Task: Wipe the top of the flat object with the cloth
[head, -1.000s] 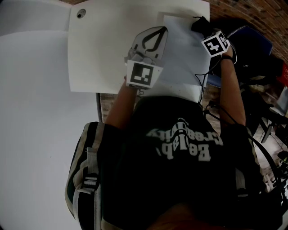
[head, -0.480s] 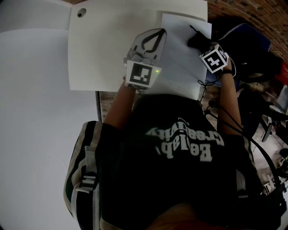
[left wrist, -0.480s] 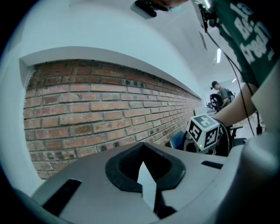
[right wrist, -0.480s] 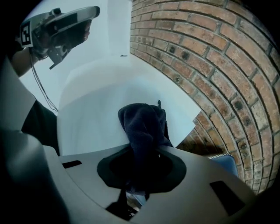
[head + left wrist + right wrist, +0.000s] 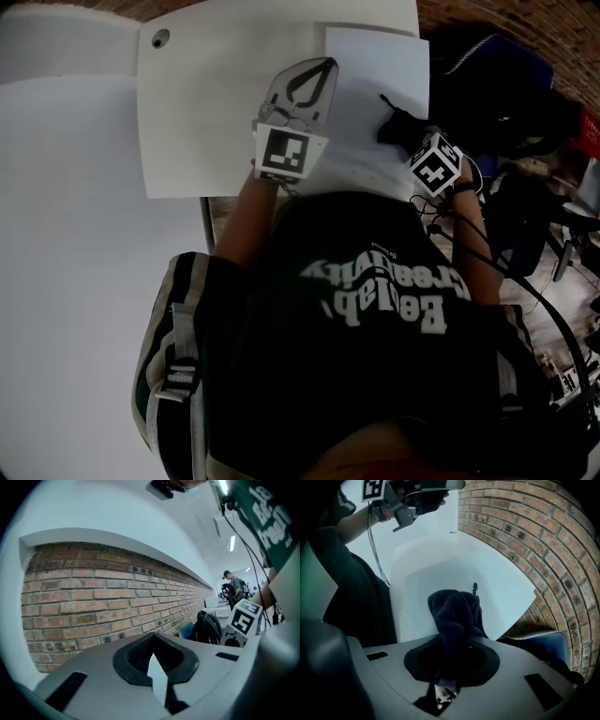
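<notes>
Here, a pale sheet [image 5: 366, 75] lies on a white table [image 5: 206, 112] beside brickwork [image 5: 93, 597].

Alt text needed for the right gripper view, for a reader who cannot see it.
The right gripper is shut on a dark cloth, whose bunched end rests on a white sheet. A brick wall runs along the right, and the person's other arm shows at the top left.

The person wears a dark T-shirt [image 5: 375, 394] with pale lettering [image 5: 384, 291] and a striped strap [image 5: 178, 347] with a buckle on one shoulder. The left gripper [image 5: 314, 80] and the right gripper [image 5: 401, 136] are grey. Each has a white cube [image 5: 284, 153] with black square markers. Thin black cables [image 5: 487, 248] run beside the right forearm.
</notes>
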`<action>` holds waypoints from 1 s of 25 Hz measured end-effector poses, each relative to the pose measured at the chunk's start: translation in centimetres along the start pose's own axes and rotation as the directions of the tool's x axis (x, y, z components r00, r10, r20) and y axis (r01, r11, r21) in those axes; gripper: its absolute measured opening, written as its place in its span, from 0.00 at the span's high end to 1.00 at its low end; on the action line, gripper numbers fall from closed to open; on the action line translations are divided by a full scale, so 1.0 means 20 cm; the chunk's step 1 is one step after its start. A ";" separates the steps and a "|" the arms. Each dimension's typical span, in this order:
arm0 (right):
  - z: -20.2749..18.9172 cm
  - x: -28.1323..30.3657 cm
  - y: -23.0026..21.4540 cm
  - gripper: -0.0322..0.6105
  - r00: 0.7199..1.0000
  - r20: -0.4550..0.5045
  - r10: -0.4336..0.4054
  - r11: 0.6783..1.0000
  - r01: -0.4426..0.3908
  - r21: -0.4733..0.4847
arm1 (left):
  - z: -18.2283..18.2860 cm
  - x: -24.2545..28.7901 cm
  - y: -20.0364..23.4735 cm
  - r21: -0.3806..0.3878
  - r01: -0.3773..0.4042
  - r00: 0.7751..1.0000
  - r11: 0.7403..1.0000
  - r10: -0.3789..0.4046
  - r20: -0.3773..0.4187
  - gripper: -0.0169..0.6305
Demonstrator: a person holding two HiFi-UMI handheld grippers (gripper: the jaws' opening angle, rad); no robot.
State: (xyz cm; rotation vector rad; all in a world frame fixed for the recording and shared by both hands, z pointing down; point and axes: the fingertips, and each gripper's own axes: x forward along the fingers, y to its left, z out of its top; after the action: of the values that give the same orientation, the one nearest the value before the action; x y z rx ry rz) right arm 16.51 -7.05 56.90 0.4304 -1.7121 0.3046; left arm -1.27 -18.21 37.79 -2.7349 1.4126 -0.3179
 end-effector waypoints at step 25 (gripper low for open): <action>0.53 0.10 0.36 0.86 0.996 0.021 0.081 0.968 -0.074 -0.242 | -0.06 -0.20 0.18 -0.046 -0.068 0.998 0.997 0.068 0.000 0.98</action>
State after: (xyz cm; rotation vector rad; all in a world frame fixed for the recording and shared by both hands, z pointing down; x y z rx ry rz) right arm 3.56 -5.48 57.16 0.1905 -1.7732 0.1438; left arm -6.66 -16.92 37.75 -2.7145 1.5284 -0.2837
